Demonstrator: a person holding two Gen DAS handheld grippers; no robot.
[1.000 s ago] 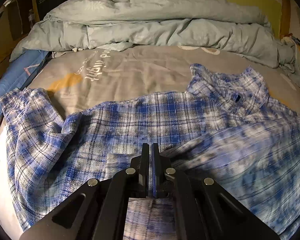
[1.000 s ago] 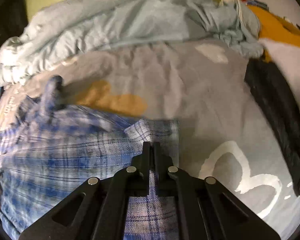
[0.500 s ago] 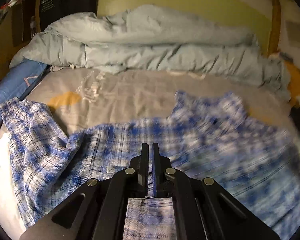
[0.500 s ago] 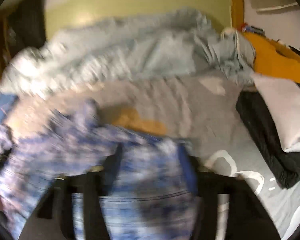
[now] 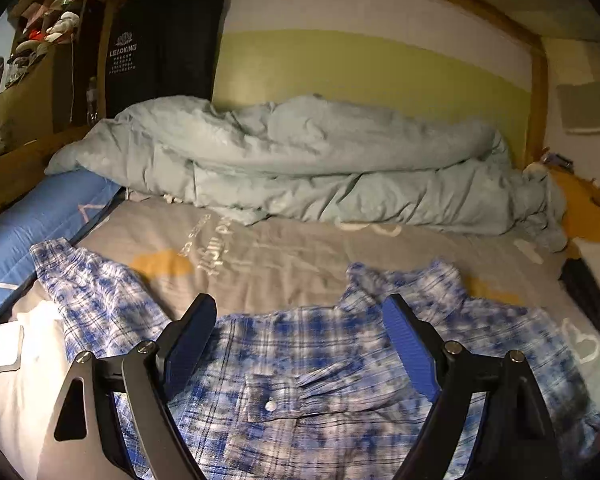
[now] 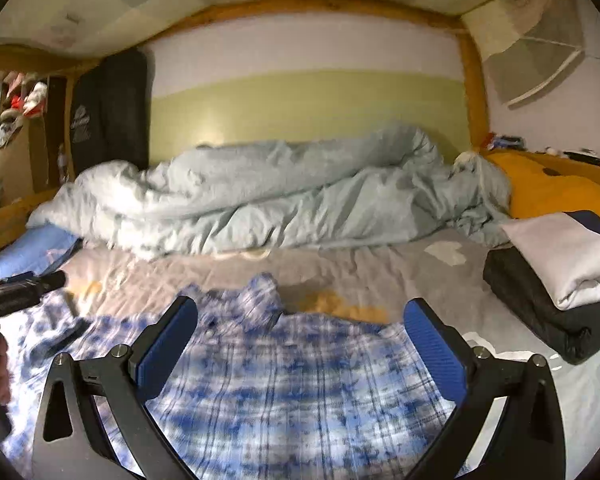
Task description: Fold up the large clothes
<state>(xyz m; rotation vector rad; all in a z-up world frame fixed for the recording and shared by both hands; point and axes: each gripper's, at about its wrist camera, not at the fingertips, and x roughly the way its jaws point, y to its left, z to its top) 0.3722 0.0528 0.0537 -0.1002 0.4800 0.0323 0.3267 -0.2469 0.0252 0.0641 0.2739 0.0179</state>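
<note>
The blue plaid shirt is spread flat on the bed's grey sheet. Both the left hand-held gripper and the right hand-held gripper have just been opened wide; nothing is held between their jaws.

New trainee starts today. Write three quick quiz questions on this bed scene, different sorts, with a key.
1. True or false: the left gripper is clamped on the plaid shirt.
2. Which lies against the far wall: A) the pale blue duvet B) the plaid shirt?
3. Fill in: the right gripper is ____.

Key: 1 false, its jaws have just been opening, nothing pinched; 2 A; 3 open.
</note>
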